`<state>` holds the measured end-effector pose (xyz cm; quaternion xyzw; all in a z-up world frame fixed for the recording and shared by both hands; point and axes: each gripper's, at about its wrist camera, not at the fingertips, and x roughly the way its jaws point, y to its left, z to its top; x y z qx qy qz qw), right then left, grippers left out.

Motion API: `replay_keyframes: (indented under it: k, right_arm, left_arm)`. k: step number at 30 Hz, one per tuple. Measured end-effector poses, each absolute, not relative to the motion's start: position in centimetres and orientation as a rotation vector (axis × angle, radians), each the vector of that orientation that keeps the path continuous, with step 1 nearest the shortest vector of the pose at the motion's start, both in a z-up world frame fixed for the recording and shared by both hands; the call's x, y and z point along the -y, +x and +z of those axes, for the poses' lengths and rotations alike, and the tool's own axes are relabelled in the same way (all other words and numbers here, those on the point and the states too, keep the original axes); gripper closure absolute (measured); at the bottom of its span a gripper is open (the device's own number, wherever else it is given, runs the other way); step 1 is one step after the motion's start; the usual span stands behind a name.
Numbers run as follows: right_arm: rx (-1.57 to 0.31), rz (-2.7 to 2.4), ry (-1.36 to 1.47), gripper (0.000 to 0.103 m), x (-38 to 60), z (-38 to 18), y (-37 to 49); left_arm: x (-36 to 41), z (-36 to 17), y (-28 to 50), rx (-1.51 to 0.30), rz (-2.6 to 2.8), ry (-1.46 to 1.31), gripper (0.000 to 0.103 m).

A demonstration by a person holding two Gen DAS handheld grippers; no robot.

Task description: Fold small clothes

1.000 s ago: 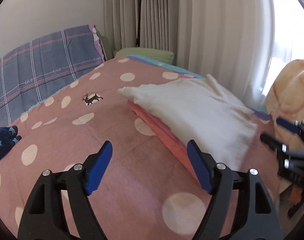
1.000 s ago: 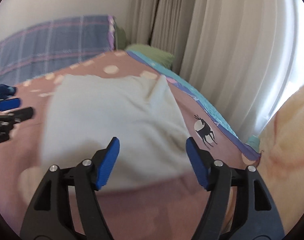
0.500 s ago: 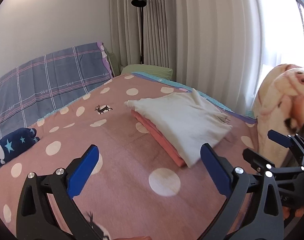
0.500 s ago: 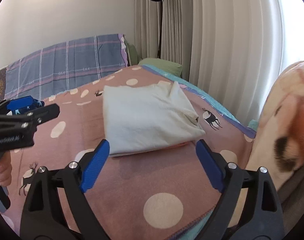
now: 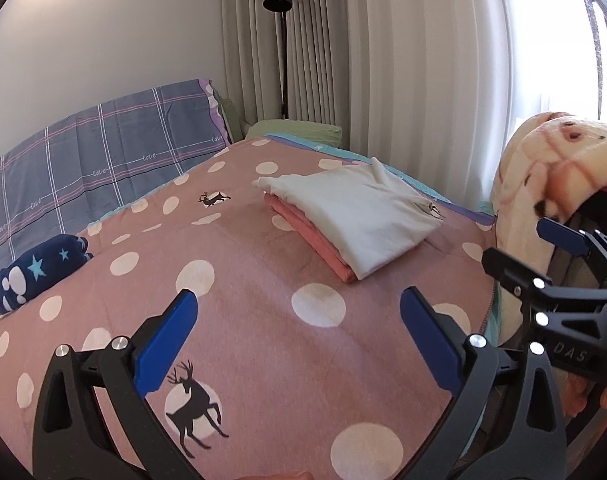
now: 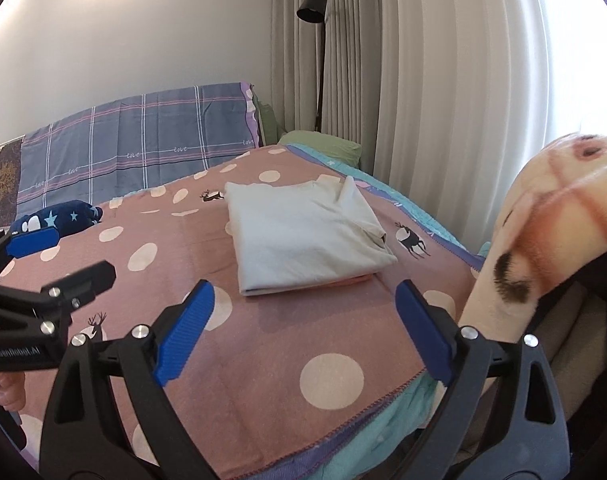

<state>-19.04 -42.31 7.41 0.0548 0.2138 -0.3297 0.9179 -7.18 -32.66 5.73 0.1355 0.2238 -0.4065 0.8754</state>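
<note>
- My left gripper is wide open. Nothing is between its two blue pads.
- My right gripper is wide open too, and it holds nothing.
- Both grippers hang above the near end of the bed, well apart from the clothes.
- The folded white cloth lies flat on the pink blanket. It is a neat square shape.
- Under it lies a folded coral cloth. The white one sits right on top of it, so they make a small stack.
- In the left wrist view I see a long coral edge sticking out on the left side of the stack. In the right wrist view only a thin coral strip peeks out at the near edge.
- The stack sits toward the right side of the bed, near the curtain.
- The blanket has cream dots and small black deer on it.
- A dark blue bundle with stars lies on the left side of the bed, well apart from the stack.
- A blue checked pillow leans at the head of the bed.
- A black floor lamp stands in the corner by the curtain.
- A fluffy cream blanket with pink lines is bunched up on my right, just beside the right gripper.
</note>
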Motion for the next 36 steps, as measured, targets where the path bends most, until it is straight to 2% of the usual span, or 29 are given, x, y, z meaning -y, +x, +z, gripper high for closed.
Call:
replay_keyframes:
  k: [16,36]
  right_arm:
    - [-0.435,-0.692,0.151,0.009,40.8,8.5,-20.2]
    - [-0.458,-0.698,0.171,0.009,40.5,7.8,-20.3]
  left_arm:
    - [29.8,6.0,-8.5,-0.453,-0.858,0.237,0.001]
    - [29.9,5.5,-9.1,-0.451,-0.855,0.286,0.001]
